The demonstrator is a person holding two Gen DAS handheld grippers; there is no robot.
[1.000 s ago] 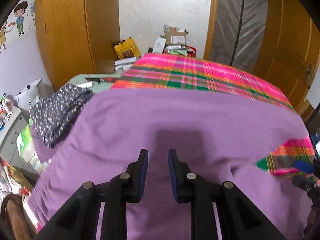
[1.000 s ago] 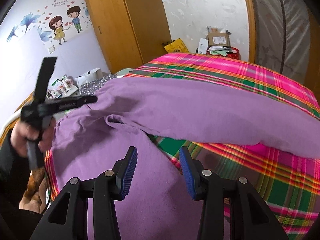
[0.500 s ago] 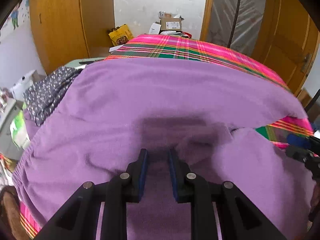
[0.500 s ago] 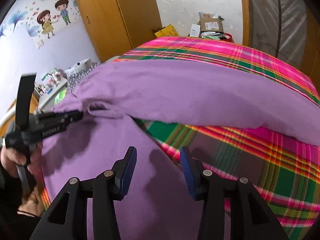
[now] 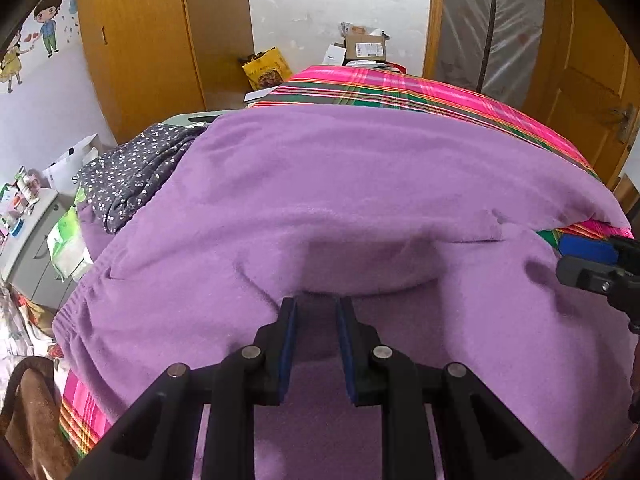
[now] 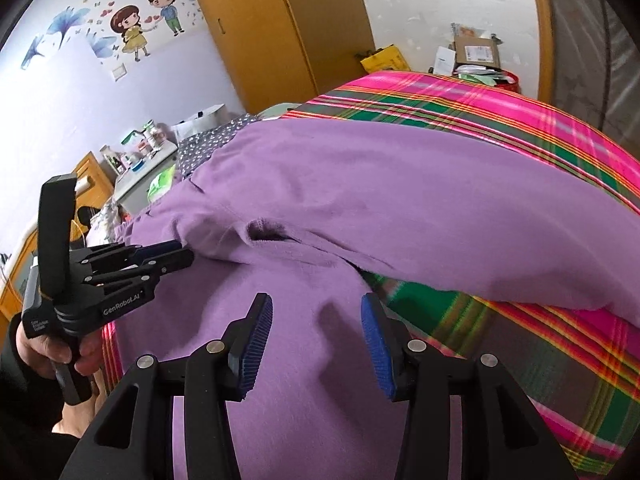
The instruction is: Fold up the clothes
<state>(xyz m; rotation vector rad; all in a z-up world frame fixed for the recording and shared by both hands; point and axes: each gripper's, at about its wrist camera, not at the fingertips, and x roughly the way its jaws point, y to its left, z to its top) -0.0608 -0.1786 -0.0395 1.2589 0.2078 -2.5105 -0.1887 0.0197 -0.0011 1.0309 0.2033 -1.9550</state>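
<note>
Garment (image 5: pixel 360 184) on bedspread (image 5: pixel 420 92), dotted cloth (image 5: pixel 132 176) at its left.

Large purple fleece garment (image 5: pixel 360 184) hides most of pink-green plaid bedspread (image 5: pixel 400 88). Left claw (image 6: pixel 180 254) tips buried under purple fold; grip unclear. Brown cloth (image 5: pixel 28 420) cut off near-left edge.

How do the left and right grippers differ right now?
The left gripper has its jaws close together at a fold of the purple garment; the right gripper is wide open, holding nothing, above flat purple fabric. Both have black frames with blue pads.
</note>
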